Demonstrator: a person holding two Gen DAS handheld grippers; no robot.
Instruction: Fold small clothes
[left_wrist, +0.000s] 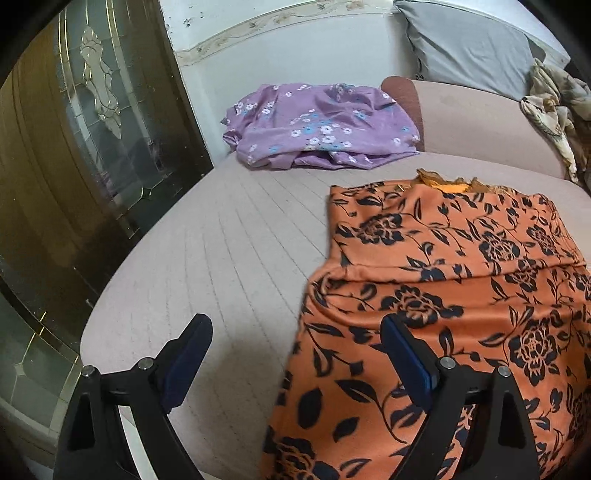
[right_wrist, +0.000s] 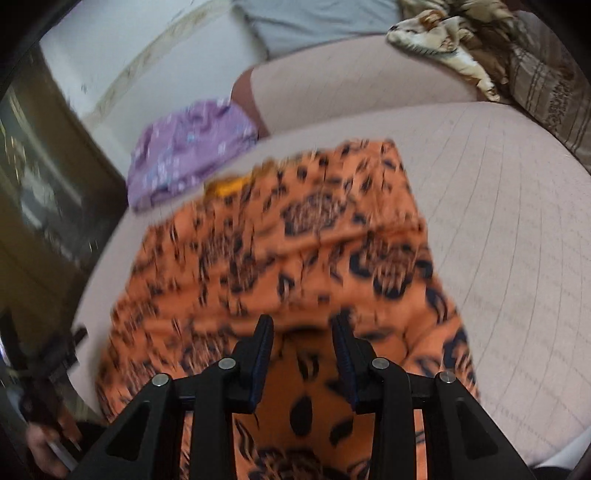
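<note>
My left gripper points downward with both fingers spread wide; nothing sits between the blue pads. My right gripper also angles downward, jaws parted to a narrow gap, pads clear of any contact. A hand shows at that view's lower left edge.

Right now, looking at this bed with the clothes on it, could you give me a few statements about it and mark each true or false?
1. The orange garment with black flowers lies on the pinkish quilted bed cover. True.
2. The purple garment with small flowers lies on top of the orange one. False: it lies apart, farther back.
3. The left gripper is wide open. True.
4. The right gripper clamps the grey pillow. False: it hovers over the orange garment, gripping nothing.
</note>
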